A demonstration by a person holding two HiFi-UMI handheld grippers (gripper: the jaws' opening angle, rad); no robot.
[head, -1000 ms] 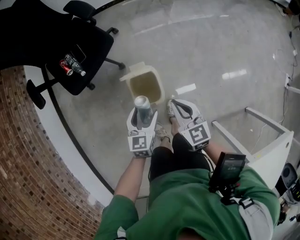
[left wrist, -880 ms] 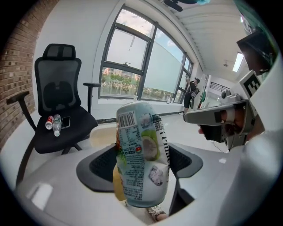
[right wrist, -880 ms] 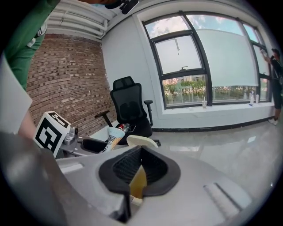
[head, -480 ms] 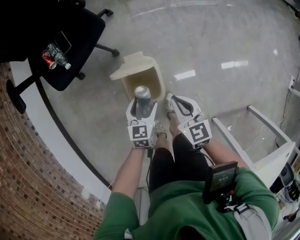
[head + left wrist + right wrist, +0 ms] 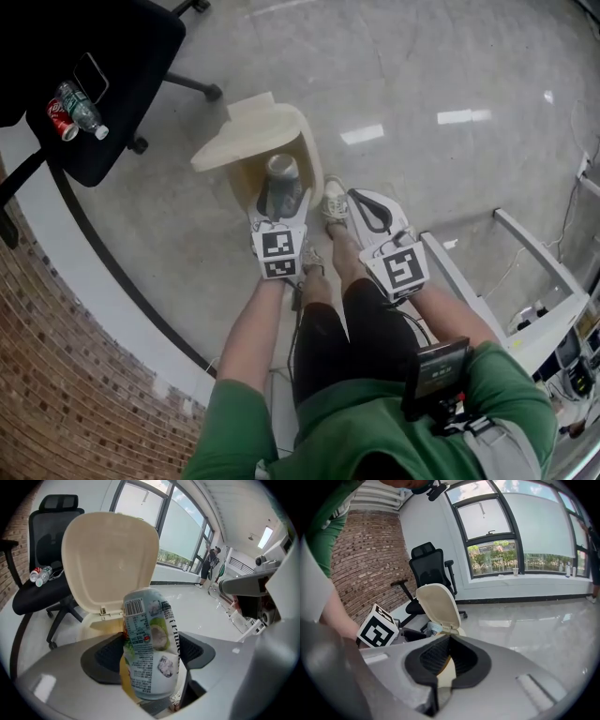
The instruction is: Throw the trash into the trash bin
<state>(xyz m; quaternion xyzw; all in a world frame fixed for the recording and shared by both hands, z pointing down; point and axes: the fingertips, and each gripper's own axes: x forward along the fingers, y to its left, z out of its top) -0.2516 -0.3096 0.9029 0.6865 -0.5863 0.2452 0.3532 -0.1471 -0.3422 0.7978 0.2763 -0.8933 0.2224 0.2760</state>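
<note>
- Polished grey floor (image 5: 450, 84): it carries the chair and the bin, and my feet stand just beside the bin.
- Black office chair (image 5: 103, 56): it stands to my left, apart from the bin.
- Cream plastic trash bin (image 5: 246, 141): it is directly ahead of me with its hinged lid raised and the opening exposed. The left gripper view shows the lid's inner face (image 5: 110, 555) behind the can.
- My left gripper (image 5: 277, 217): its jaws are clamped on either side of the can, and I hold it out over the bin's opening.
- My right gripper (image 5: 372, 211): its dark pads (image 5: 461, 658) meet at the tips with nothing between them. It is held to the right of the bin, beside my shoe.
- Pale printed drink can (image 5: 150, 644): it is gripped near its lower half and tilted slightly, with the barcode facing the camera. In the head view it sits above the bin's mouth (image 5: 281, 173).
- Clear plastic bottle (image 5: 82, 108) and small red can (image 5: 61, 117): they lie side by side on the chair seat.
</note>
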